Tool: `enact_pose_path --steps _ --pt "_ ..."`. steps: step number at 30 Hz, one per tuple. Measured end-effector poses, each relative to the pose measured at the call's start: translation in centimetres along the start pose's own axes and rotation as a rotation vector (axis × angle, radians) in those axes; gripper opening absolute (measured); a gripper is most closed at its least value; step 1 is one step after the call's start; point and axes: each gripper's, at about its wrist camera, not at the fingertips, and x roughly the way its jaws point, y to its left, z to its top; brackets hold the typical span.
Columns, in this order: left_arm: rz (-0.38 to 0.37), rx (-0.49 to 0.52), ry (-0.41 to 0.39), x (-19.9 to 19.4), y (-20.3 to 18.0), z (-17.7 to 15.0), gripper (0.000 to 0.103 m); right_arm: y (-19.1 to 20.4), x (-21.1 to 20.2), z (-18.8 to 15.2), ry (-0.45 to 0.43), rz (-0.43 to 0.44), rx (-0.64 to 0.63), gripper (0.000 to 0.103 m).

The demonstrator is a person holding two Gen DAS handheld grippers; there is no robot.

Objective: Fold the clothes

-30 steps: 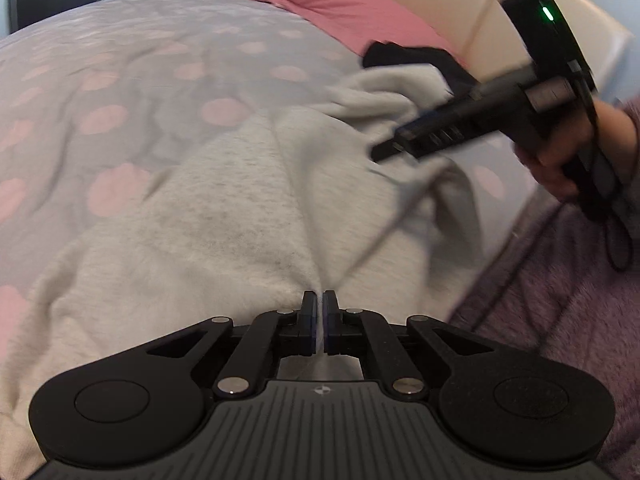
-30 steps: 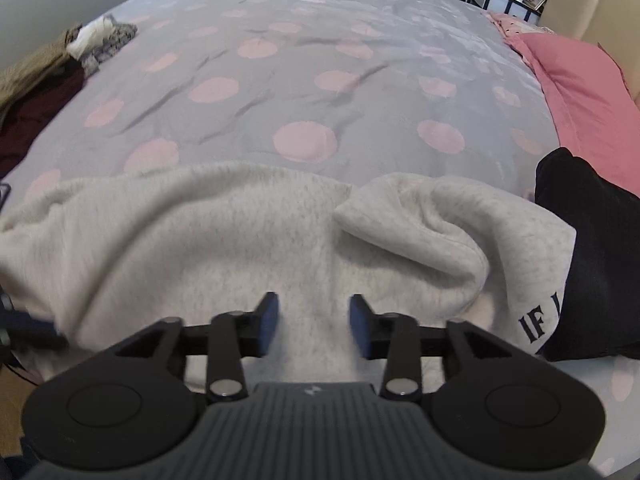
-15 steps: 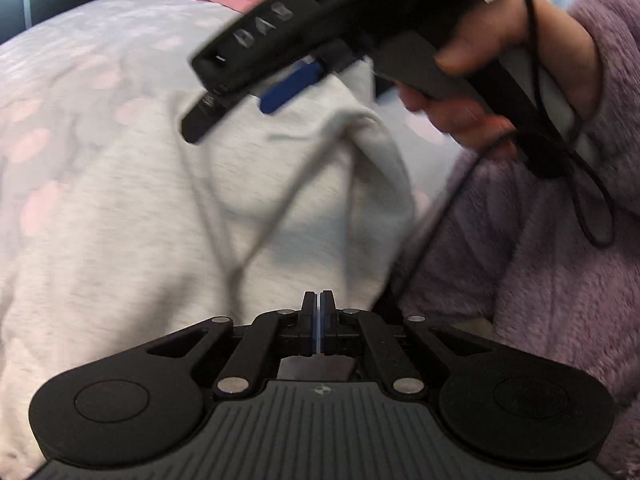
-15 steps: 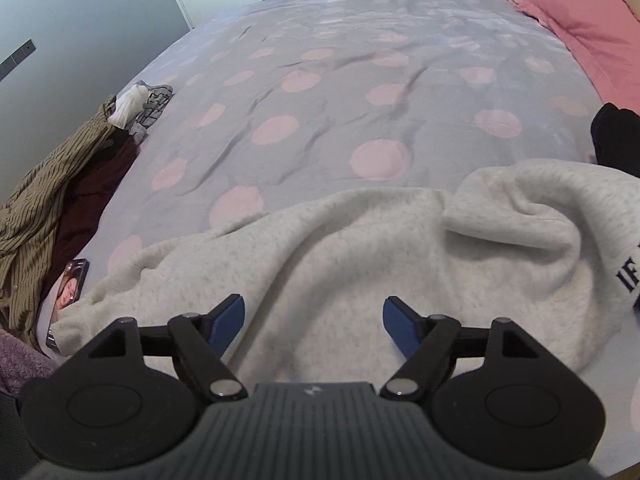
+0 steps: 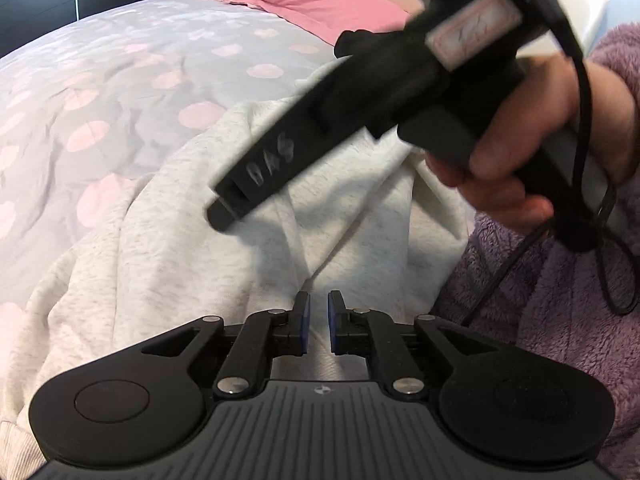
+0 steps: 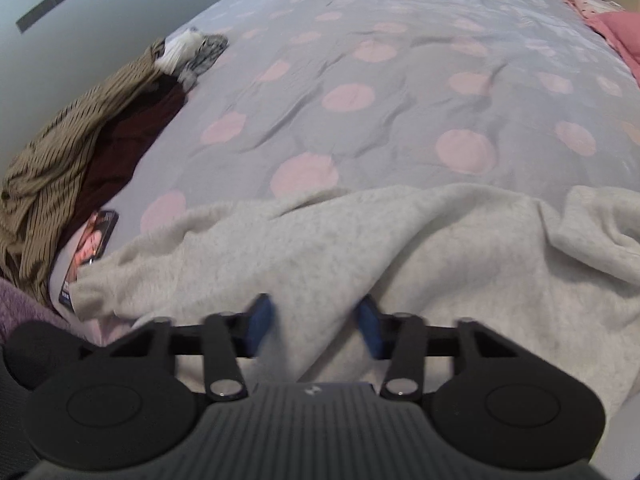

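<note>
A light grey sweatshirt (image 5: 192,248) lies crumpled on the near edge of the bed. My left gripper (image 5: 319,326) sits low over its hem; the jaws are opening, a narrow gap shows, and cloth lies in it without being pinched. A hand (image 5: 512,168) holds my right gripper (image 5: 226,210) just ahead, angled down at the sweatshirt. In the right wrist view the right gripper (image 6: 315,326) is closing around a raised fold of the sweatshirt (image 6: 440,248). Its blue pads (image 6: 260,326) are blurred and stand apart on either side of the fold.
The bed has a grey cover with pink dots (image 6: 400,100) and a pink pillow (image 5: 320,0) at the head. An olive striped garment (image 6: 60,152) and a maroon one (image 6: 128,140) are piled at the left edge beside a phone (image 6: 94,236). A purple fleece sleeve (image 5: 560,320) is at right.
The right gripper swung left across the sweatshirt, spread wide, then narrowed over a fold. The left jaws, shut on cloth before, have parted slightly. The right gripper looms closer in the left view.
</note>
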Motion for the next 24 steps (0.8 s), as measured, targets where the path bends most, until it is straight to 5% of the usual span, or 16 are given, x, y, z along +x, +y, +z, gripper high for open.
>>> enact_pose_path --steps 1,3,15,16,24 --pt "0.001 -0.001 -0.002 -0.1 0.0 0.0 0.009 0.2 0.2 0.0 0.009 0.002 -0.011 0.013" --pt "-0.001 -0.007 -0.008 -0.3 0.2 0.1 0.011 0.2 -0.2 -0.2 0.007 -0.005 -0.032 0.006" --pt "0.011 -0.098 -0.122 -3.2 3.1 1.2 0.036 -5.5 -5.1 -3.5 0.11 -0.255 -0.068 0.003" --pt "0.026 -0.106 -0.123 -3.6 3.4 1.4 0.043 -6.4 -5.7 -3.8 0.117 -0.283 -0.06 0.003" --pt "0.135 -0.15 -0.107 -3.9 5.8 2.7 0.052 -14.8 -10.5 -6.0 0.134 -0.509 0.071 0.003"
